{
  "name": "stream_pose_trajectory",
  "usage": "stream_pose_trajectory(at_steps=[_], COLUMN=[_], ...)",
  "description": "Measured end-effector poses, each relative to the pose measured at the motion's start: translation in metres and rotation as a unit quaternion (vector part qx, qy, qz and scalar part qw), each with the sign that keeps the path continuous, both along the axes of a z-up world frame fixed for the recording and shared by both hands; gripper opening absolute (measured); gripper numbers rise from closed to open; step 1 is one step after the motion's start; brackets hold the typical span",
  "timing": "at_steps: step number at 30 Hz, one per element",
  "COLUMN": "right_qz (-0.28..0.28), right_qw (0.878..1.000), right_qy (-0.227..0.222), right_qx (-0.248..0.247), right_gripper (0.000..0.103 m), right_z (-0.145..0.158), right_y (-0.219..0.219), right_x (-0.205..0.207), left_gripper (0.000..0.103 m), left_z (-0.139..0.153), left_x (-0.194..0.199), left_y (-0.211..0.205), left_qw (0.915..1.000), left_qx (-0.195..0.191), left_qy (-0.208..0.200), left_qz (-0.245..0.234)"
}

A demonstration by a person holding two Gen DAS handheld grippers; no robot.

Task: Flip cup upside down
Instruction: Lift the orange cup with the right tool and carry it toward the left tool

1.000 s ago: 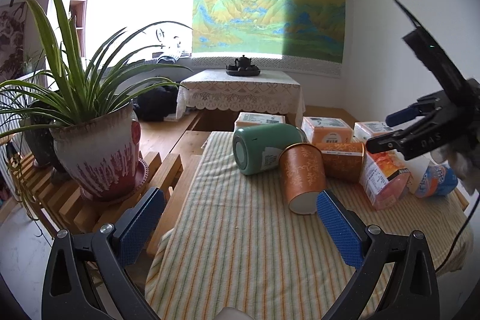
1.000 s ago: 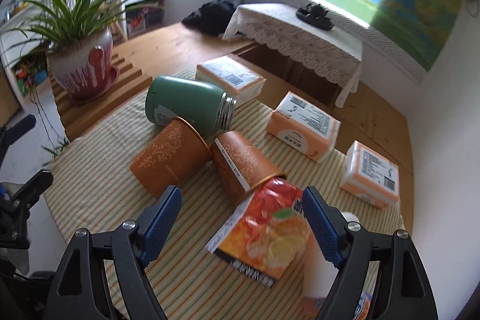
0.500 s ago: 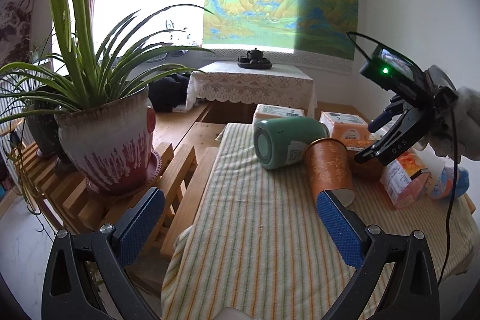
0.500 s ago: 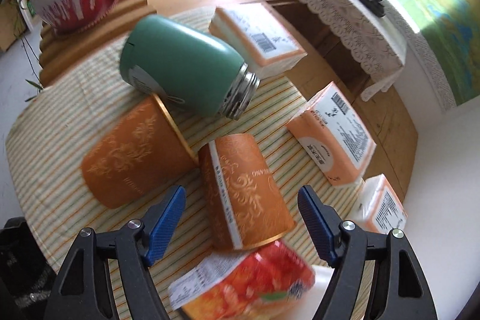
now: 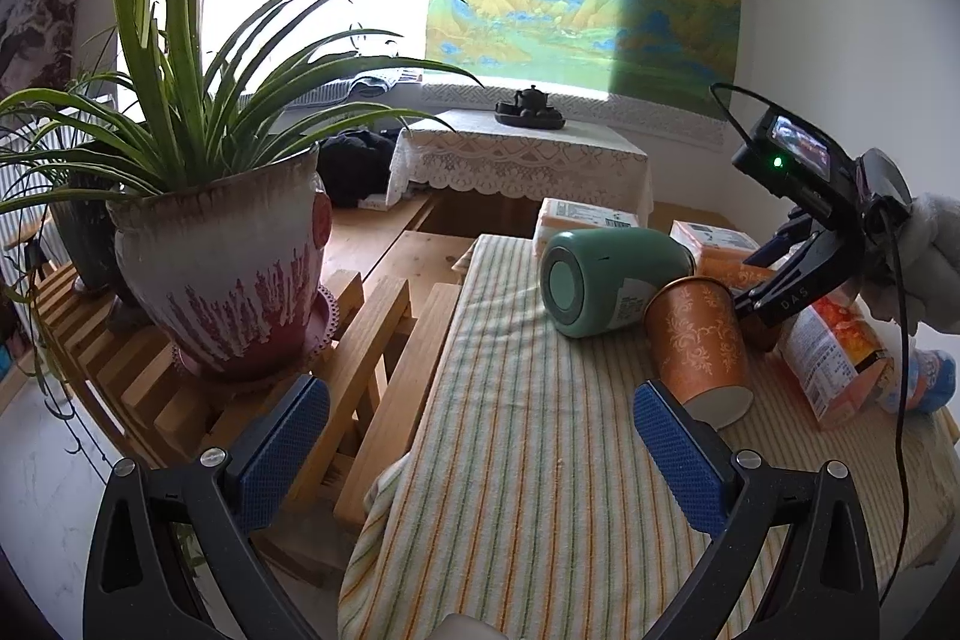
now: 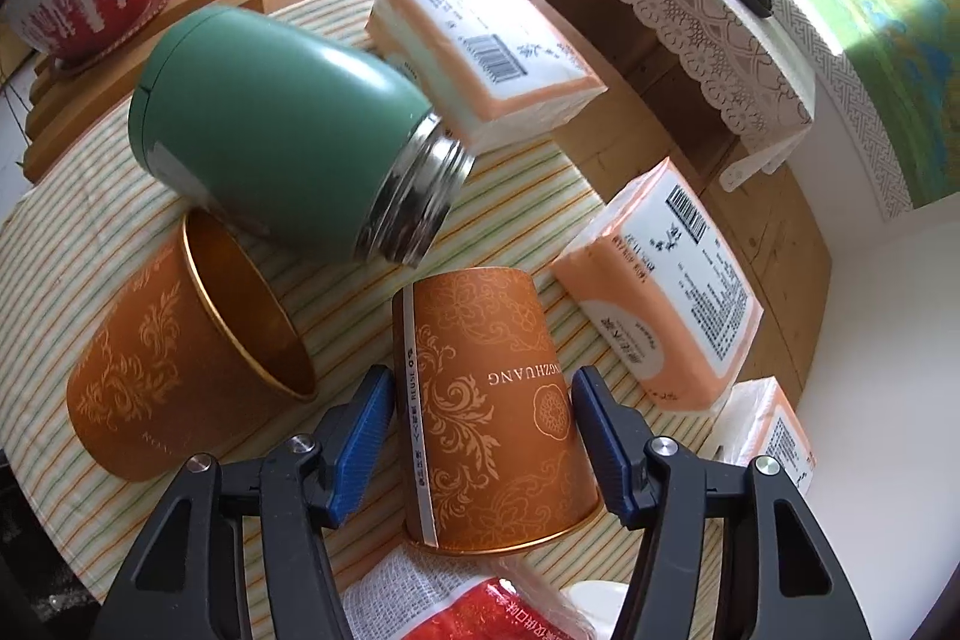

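Two orange patterned paper cups lie on their sides on the striped tablecloth. My right gripper [image 6: 483,436] is open, its blue pads on either side of one cup [image 6: 486,400], whose rim points toward me; small gaps show at both pads. The other cup [image 6: 180,364] lies to its left, and it shows in the left wrist view [image 5: 699,346]. My left gripper [image 5: 474,451] is open and empty above the table's near edge. The right gripper [image 5: 798,280] appears there over the cups.
A green flask [image 6: 282,124] lies on its side touching the left cup. Several orange tissue packs [image 6: 660,280] lie behind. A red snack bag [image 6: 498,613] lies near me. A potted plant [image 5: 222,256] stands on a slatted wooden stand to the left.
My right gripper has dropped toward the table and moved in so its open fingers straddle the right-hand cup. My left gripper has drifted back and left.
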State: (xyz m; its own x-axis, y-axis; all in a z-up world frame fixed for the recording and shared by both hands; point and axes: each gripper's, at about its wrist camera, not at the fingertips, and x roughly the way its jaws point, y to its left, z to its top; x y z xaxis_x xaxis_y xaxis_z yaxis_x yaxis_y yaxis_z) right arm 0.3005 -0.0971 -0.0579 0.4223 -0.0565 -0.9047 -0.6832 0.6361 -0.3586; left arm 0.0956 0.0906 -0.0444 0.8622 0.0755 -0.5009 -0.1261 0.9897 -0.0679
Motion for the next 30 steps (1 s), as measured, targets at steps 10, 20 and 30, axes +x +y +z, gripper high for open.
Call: stream_pose_trajectory(at_steps=[10,20,30], right_qz=[-0.014,-0.002,0.022], right_qw=[0.998,0.994,0.990], right_qy=[-0.050,-0.088,-0.095], right_qx=[0.035,0.067,0.104], right_gripper=[0.056,0.056,0.056], right_z=[0.037,0.086,0.110], right_y=[-0.002,-0.009,-0.032], right_x=[0.001,-0.044,-0.143], left_gripper=[0.103,0.103,0.103], left_z=[0.002,0.015,0.029], left_x=[-0.004,-0.021,-0.044], left_y=[-0.002,-0.007,-0.016], left_qw=[1.0000,0.9998,0.9994], left_qx=[0.000,0.003,0.005], left_qy=[-0.004,-0.018,-0.031], left_qz=[-0.002,-0.004,-0.017])
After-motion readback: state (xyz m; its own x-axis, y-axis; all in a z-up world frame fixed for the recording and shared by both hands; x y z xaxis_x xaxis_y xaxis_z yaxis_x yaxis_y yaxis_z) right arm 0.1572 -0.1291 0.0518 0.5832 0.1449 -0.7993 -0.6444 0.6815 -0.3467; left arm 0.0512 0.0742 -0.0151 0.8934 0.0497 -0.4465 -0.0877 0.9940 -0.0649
